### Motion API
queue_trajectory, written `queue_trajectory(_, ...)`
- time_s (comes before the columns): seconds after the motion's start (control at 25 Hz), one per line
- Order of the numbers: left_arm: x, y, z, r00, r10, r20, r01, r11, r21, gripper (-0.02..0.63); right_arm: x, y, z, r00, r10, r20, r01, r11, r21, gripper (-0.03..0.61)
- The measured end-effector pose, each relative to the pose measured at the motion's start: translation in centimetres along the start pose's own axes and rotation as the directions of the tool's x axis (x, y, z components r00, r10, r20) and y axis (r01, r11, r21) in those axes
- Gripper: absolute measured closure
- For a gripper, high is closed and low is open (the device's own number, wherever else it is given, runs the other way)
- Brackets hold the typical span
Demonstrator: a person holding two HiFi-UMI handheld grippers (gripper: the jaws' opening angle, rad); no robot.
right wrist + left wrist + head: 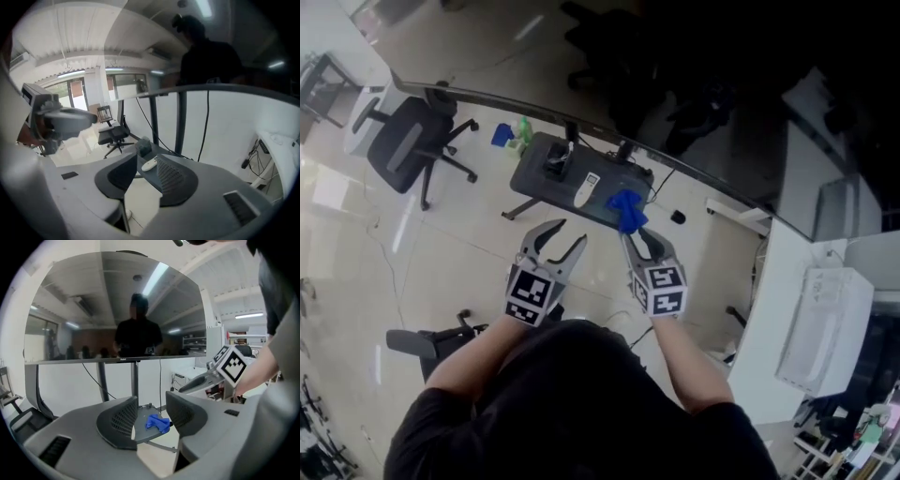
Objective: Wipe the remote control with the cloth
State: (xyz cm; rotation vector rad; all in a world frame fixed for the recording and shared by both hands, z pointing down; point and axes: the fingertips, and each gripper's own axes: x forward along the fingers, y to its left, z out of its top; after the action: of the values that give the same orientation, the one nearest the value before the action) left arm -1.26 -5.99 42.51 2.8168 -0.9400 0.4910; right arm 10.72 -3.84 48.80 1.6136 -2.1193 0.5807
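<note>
Small dark table (539,173) on a pale tiled floor, in front of a big curved screen (703,178) on a stand. Remote control (588,190), white and slim, lies flat near the middle of the tabletop. Cloth (626,211), blue and crumpled, sits at the table's right end, near the remote but apart from it. A small dark block (143,146) stands on the table just behind the remote. Left gripper (567,234) is held up in the air short of the table, claw spread wide with nothing in it. In its own view the jaws (150,411) frame the far-off tabletop (140,430) and the cloth (157,423) lying there. Right gripper (639,239) is alongside, also clear of the table. From the head view the cloth shows just past its tips, but the right gripper view has the jaws (146,173) parted and empty, with only the distant remote (149,164) in the gap. Neither gripper touches cloth, remote or table. Each gripper shows at the edge of the other's view, marker cube outward. Black office chair (408,141) stands on the floor to the left of the table. The screen (117,310) carries a dim reflection of a standing person.
</note>
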Motion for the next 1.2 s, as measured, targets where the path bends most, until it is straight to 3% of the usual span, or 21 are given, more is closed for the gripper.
queue_trajectory(0.24,-0.2,-2.0,2.2,0.998,-0.034,0.044,0.032,0.998,0.053,0.477,-6.3,2.9,4.4,0.984,0.027,0.177,-0.033,0.999,0.031,0.521)
queue_trajectory(0.44,-0.5,-2.6,3.3,0.997,-0.029,0.066,0.023,0.996,0.089,0.523,-8.8,4.3,6.3,0.966,0.046,0.256,-0.052,0.998,0.017,0.563)
queue_trajectory(0.68,-0.7,-3.4,4.2,0.996,-0.022,0.087,0.013,0.994,0.106,0.595,-9.9,5.0,7.2,0.96,0.063,0.272,-0.06,0.998,-0.019,0.569)
queue_trajectory(1.2,-0.3,-5.3,5.1,0.993,-0.058,0.101,0.044,0.989,0.144,0.614,-10.5,4.5,7.1,0.962,0.06,0.268,-0.053,0.998,-0.033,0.569)
